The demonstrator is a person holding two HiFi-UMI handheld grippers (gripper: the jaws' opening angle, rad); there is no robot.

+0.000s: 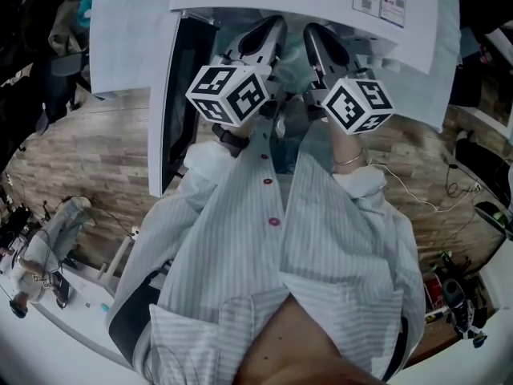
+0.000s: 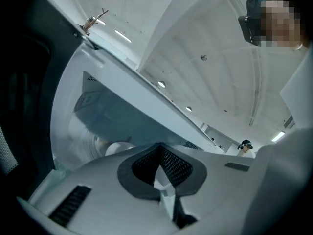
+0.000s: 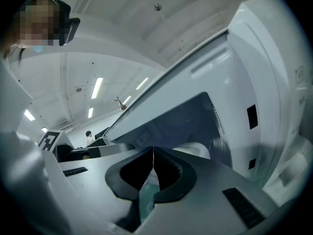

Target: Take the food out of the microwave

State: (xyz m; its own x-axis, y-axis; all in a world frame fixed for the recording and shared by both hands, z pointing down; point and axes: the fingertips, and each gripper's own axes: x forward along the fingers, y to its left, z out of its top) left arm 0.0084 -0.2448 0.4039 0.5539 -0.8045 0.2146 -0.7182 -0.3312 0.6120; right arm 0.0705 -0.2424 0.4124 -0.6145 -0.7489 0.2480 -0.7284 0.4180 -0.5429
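Observation:
A white microwave (image 1: 304,6) stands in front of me with its door (image 1: 172,95) swung open to the left. Both grippers point into its mouth, side by side. The left gripper (image 1: 268,34) is shut with nothing seen between its jaws, and so is the right gripper (image 1: 321,42). In the left gripper view the shut jaws (image 2: 159,151) sit before the cavity (image 2: 122,116), where a white round dish (image 2: 117,148) shows just behind them. The right gripper (image 3: 153,153) faces the same white dish (image 3: 195,151), mostly hidden by the jaws.
The dark door panel (image 2: 24,82) stands close on the left. The microwave's white front panel (image 3: 264,82) rises at the right. A wooden floor (image 1: 80,159) lies below, with a white bench of tools (image 1: 48,271) lower left and cables (image 1: 449,191) at right.

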